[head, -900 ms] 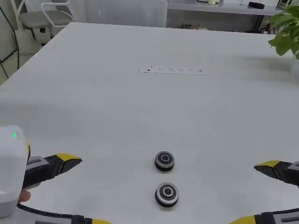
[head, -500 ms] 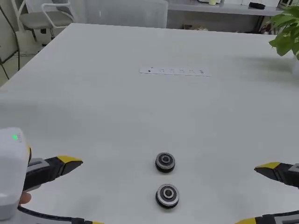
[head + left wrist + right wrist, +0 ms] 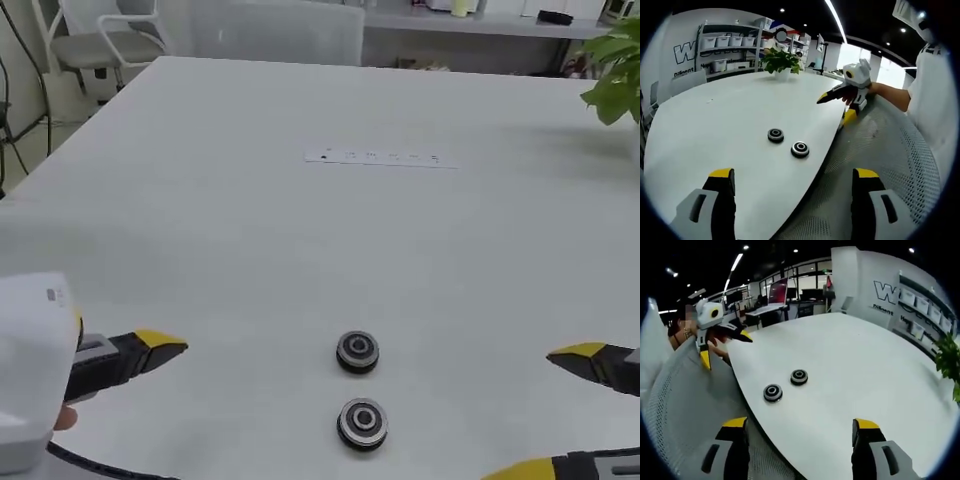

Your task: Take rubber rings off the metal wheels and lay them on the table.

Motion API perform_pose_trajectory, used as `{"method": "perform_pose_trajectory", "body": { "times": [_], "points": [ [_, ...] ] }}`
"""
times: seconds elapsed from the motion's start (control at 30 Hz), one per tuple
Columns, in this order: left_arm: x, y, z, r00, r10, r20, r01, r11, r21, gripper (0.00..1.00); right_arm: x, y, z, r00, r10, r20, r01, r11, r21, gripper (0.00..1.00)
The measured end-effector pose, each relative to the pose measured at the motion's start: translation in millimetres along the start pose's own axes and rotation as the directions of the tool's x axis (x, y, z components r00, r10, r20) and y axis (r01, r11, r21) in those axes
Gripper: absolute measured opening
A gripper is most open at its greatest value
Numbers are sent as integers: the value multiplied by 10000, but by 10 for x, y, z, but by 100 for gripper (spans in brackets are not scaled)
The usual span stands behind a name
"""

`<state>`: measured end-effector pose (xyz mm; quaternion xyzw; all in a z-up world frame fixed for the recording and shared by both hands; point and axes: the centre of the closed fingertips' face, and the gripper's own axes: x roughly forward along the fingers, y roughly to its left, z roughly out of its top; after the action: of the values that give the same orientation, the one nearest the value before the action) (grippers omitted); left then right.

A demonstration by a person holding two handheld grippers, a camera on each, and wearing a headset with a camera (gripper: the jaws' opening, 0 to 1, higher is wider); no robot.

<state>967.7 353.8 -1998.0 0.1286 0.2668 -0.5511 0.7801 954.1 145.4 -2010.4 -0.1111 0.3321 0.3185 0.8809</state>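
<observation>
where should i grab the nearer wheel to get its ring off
Probably by its outer edge: the nearer wheel lies flat on the table, face up, with the dark ring round its rim. Come from above, jaws astride the rim.

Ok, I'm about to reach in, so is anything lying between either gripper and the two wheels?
Nothing visible. The near wheel and the far wheel sit on bare table, with the left gripper and the right gripper open at either side. A power strip lies well beyond the wheels, out of both paths.
</observation>
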Motion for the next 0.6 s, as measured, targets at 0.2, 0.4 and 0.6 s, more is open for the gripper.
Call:
{"method": "perform_pose_trajectory", "body": {
  "times": [0.2,0.4,0.6],
  "points": [
    [-54,-35,203,9997,-46,247,32,9984,564,96,-16,-3,212,9988,206,438,-198,9996,-183,78],
    [-112,24,463,9975,110,700,-182,9944,1037,96,26,-10,531,9939,554,951,-487,9963,-713,76],
    [-113,131,686,9951,263,950,-417,9854,1649,95,130,-6,840,9854,972,1401,-794,9887,-1270,73]
  ]
}}
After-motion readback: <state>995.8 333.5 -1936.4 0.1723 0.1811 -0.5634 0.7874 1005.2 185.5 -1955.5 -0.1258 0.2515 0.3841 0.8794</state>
